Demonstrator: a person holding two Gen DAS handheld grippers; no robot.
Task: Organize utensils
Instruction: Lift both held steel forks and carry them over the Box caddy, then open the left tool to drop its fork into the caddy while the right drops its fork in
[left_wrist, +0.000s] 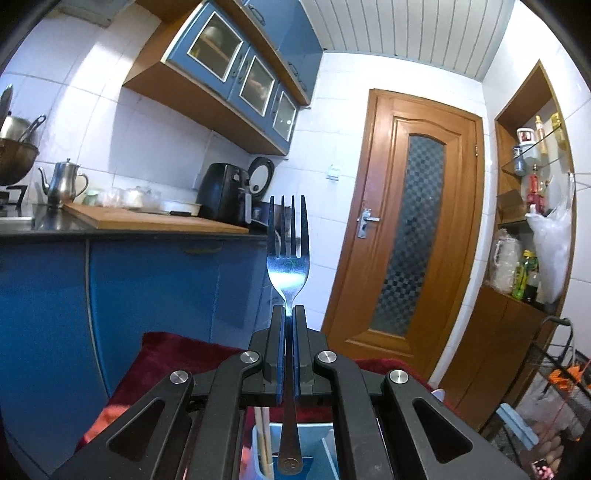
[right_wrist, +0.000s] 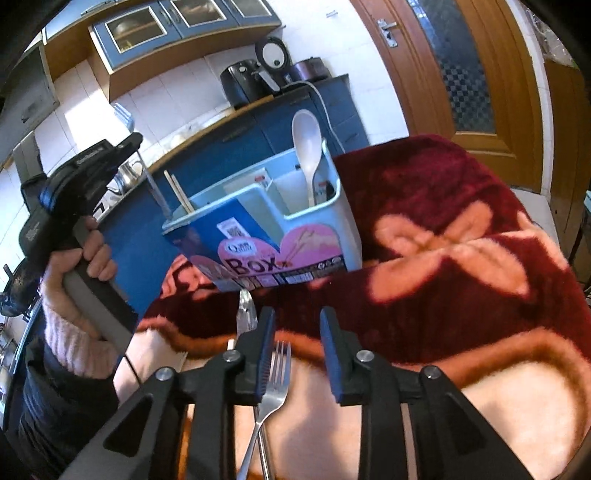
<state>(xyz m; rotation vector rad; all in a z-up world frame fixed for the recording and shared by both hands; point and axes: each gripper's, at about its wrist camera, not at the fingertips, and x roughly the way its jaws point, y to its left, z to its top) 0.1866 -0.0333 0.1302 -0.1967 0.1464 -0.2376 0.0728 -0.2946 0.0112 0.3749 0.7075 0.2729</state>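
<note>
My left gripper (left_wrist: 289, 314) is shut on a steel fork (left_wrist: 288, 266), tines up, its handle hanging over the utensil box (left_wrist: 314, 432). In the right wrist view a hand holds that left gripper (right_wrist: 81, 184) at the left, and the fork handle (right_wrist: 160, 197) dips into the left compartment of the blue and white utensil box (right_wrist: 258, 229). Chopsticks (right_wrist: 181, 195) stand beside it, and a white spoon (right_wrist: 306, 147) stands in the right compartment. My right gripper (right_wrist: 297, 328) is open just above a second fork (right_wrist: 273, 384) that lies on the blanket, close to the left finger.
The box rests on a dark red blanket (right_wrist: 443, 240) with a pink pattern. Another metal utensil (right_wrist: 245, 314) lies in front of the box. Behind are blue cabinets and a counter (left_wrist: 147, 221) with a kettle and appliances, a wooden door (left_wrist: 406, 240) and shelves (left_wrist: 532, 221).
</note>
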